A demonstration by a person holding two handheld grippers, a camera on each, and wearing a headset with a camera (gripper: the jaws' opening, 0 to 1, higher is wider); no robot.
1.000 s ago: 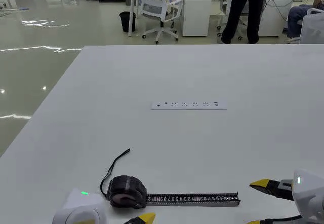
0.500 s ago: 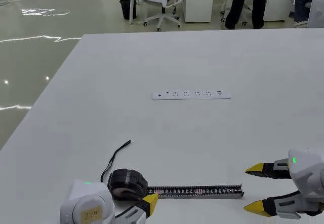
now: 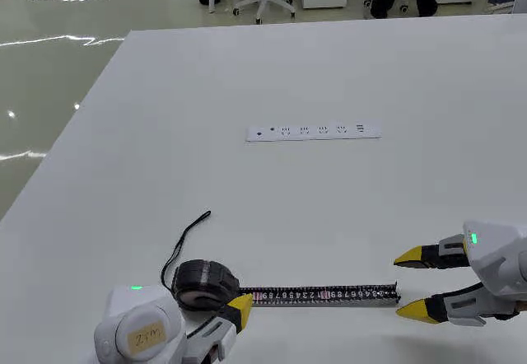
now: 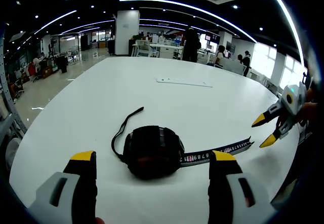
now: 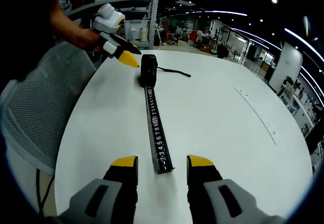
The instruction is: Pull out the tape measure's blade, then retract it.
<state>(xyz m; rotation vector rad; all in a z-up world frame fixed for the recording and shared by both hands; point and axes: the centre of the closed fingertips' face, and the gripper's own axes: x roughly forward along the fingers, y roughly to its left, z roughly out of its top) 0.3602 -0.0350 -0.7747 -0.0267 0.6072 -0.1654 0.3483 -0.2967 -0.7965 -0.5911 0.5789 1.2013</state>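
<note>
since a second ago the right claw (image 3: 401,286) has been brought in closer to the free end of the blade (image 3: 325,295), and the left claw (image 4: 152,158) has been slid up to the tape measure case (image 3: 206,285). the head view has been tipped down too.

the left claw is spread wide with a jaw on either side of the case, nothing clamped yet. the right claw is parted as well, with the blade tip just ahead of the gap and not pinched.

the case looks hard and chunky, so it's probably best squeezed across its flat sides. the blade is thin, stiff and likely spring-loaded, so it's best taken at the end hook and let back slowly.

the strap (image 3: 185,245) trails behind the case. the power strip (image 3: 313,132) is well beyond it. plenty of bare surface (image 3: 346,207) is left past the blade tip, though the near edge is close to the case.
</note>
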